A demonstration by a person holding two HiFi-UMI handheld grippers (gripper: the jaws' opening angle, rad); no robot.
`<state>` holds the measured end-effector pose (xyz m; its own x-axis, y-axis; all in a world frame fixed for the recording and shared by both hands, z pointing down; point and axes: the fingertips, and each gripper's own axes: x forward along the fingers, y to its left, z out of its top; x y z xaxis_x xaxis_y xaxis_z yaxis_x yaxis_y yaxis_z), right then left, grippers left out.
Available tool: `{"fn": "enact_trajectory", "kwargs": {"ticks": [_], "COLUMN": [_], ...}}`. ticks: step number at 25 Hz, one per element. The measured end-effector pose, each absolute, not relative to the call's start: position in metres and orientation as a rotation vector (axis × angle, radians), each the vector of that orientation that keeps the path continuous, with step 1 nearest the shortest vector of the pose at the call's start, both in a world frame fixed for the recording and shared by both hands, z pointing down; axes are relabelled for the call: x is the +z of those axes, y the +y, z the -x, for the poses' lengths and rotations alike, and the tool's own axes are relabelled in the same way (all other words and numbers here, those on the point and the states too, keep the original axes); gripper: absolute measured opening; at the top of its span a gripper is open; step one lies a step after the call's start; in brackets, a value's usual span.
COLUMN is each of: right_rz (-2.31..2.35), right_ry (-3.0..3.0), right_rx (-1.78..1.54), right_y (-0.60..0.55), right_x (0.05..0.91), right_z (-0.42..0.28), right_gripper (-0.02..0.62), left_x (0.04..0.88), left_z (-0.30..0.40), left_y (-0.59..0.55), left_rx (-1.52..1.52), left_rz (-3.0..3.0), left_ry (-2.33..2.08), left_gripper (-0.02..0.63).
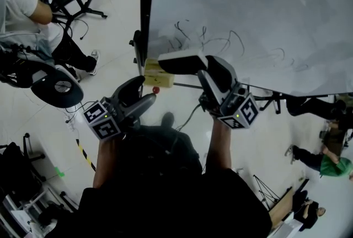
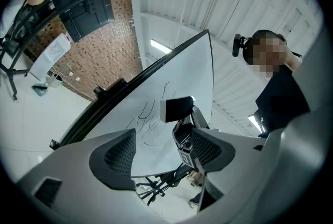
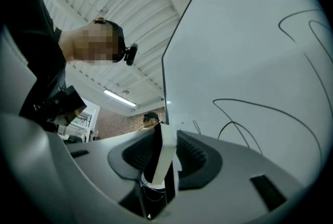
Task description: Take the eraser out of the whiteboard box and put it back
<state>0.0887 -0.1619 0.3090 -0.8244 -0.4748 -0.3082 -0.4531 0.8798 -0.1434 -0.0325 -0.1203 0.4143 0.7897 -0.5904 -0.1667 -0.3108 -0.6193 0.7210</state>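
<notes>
Since my right gripper (image 1: 205,70) is clamped on the eraser (image 1: 179,62) in front of the whiteboard (image 1: 259,5) and my left gripper (image 1: 140,94) gapes empty, I judge step 1, taking out, done and step 2, putting back, left.

Head view: from overhead, steeply downward, close above left gripper (image 1: 144,93) and right gripper (image 1: 208,65), whiteboard (image 1: 248,16) ahead, floor (image 1: 118,16) beneath. Left gripper view: from low, tilted upward along its jaws toward the whiteboard's scribbled face, right gripper and eraser (image 2: 178,108) mid-frame. Right gripper view: close against the same whiteboard, looking up toward the ceiling (image 3: 135,4). Common to all three: scribbled whiteboard, eraser.
</notes>
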Motion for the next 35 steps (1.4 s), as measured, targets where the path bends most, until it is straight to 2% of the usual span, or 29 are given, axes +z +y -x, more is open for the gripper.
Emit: {"fn": "enact_trajectory", "kwargs": {"ticks": [19, 35], "right_rz": [0.72, 0.72], "right_ry": [2.968, 3.172], "right_rx": [0.094, 0.118], "right_y": [-0.16, -0.16], "right_x": [0.355, 0.41], "right_z": [-0.056, -0.038], "right_gripper": [0.149, 0.149], "left_x": [0.415, 0.417], "left_z": [0.034, 0.031], "left_y": [-0.119, -0.12], "left_rx": [-0.512, -0.503], "left_rz": [-2.264, -2.261], "left_ry": [-0.668, -0.661], "left_gripper": [0.331, 0.331]}}
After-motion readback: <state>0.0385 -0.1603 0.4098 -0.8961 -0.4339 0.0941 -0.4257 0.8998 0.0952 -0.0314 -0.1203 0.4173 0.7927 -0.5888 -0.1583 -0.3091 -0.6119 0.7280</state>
